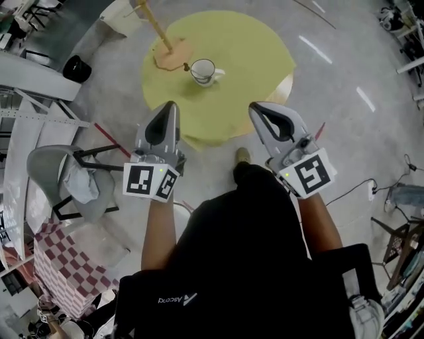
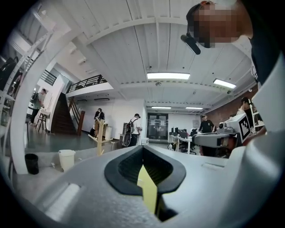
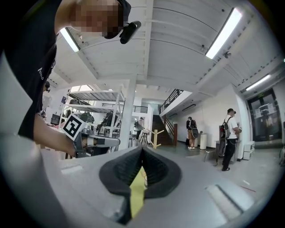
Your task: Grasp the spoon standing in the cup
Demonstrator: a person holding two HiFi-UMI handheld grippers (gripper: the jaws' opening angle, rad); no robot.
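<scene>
A white cup (image 1: 203, 71) stands on the round yellow-green table (image 1: 252, 59), toward its far left side. The thin handle of the spoon (image 1: 188, 66) sticks out of the cup to the left. Both grippers hover in front of the table's near edge, well short of the cup. My left gripper (image 1: 171, 105) is shut with nothing in it, and its pads (image 2: 133, 162) meet at the tip. My right gripper (image 1: 254, 107) is shut and holds nothing either. In the right gripper view its jaws (image 3: 142, 149) point across the room, and the cup does not show clearly.
A wooden stand (image 1: 169, 50) rises just left of the cup. A grey chair (image 1: 56, 175) and a checkered cloth (image 1: 63, 265) sit at the left. A black bin (image 1: 77, 68) and a white bucket (image 1: 119, 14) stand beyond the table. People stand in the background.
</scene>
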